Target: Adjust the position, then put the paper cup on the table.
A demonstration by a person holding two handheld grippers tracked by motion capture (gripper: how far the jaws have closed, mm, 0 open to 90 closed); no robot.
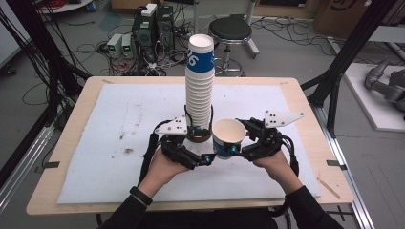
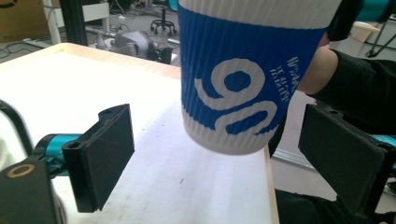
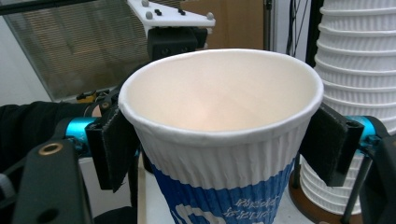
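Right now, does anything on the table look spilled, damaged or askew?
Brown stains mark the white mat's left side. The cup stack stands straight, and the cup in the right gripper looks undamaged.

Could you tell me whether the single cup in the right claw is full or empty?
Empty: the cup, gripped by the right claw, shows a bare white inside.

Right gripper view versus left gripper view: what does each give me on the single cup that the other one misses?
The right gripper view looks into the single cup's open mouth: a bare white inside, both pads pressed on its ribbed wall below the rim, and the tall cup stack beside it. The left gripper view gives the cup's blue band with white lettering, its bottom edge lifted off the white mat, and the left gripper's jaws spread wide, touching nothing. Both show the same blue and white ribbed cup.
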